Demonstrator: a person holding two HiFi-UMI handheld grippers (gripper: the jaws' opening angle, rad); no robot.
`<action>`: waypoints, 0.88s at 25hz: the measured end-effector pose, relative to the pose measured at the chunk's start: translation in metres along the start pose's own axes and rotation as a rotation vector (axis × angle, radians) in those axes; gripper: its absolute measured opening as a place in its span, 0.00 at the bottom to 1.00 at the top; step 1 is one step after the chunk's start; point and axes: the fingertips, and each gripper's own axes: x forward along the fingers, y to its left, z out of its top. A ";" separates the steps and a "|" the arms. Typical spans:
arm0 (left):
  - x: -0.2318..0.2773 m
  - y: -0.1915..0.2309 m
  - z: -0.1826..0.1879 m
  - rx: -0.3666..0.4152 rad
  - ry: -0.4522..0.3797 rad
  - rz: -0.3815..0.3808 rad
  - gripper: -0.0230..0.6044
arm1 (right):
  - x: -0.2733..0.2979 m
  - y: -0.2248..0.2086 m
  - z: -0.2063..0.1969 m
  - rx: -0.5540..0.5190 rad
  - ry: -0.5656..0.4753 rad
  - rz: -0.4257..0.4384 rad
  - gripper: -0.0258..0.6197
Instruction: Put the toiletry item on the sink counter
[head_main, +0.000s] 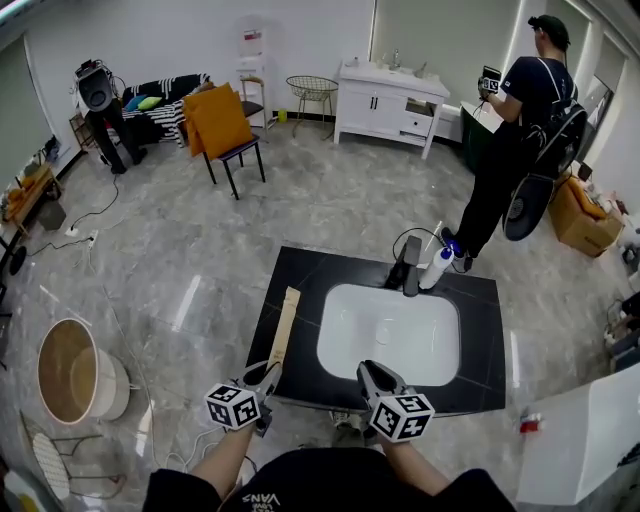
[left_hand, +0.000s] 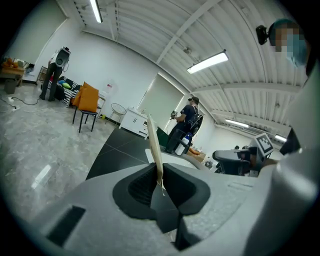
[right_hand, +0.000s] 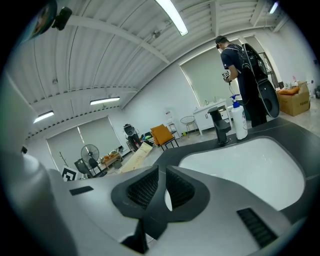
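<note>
My left gripper (head_main: 268, 373) is shut on the near end of a long flat beige toiletry package (head_main: 284, 328). The package reaches forward over the left strip of the black sink counter (head_main: 300, 275). In the left gripper view the package (left_hand: 153, 139) stands on edge, pinched between the pads of the left gripper (left_hand: 159, 173). My right gripper (head_main: 368, 370) hovers at the counter's front edge by the white basin (head_main: 390, 330), shut and empty. The right gripper view shows the right gripper (right_hand: 162, 181) with its jaws together, and the package (right_hand: 134, 157) off to its left.
A black faucet (head_main: 409, 266) and a white pump bottle (head_main: 438, 268) stand behind the basin. A person (head_main: 510, 140) stands beyond the counter at the back right. An orange chair (head_main: 225, 128), a white cabinet (head_main: 385, 105) and a round basket (head_main: 70, 372) stand on the floor.
</note>
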 end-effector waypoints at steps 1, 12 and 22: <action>0.007 0.003 0.000 -0.002 0.006 0.006 0.10 | 0.004 -0.003 0.003 -0.001 0.001 0.004 0.10; 0.067 0.031 -0.008 -0.037 0.113 0.069 0.10 | 0.038 -0.042 0.025 -0.005 0.029 0.028 0.10; 0.100 0.061 -0.011 -0.112 0.206 0.157 0.10 | 0.060 -0.063 0.032 -0.001 0.049 0.046 0.10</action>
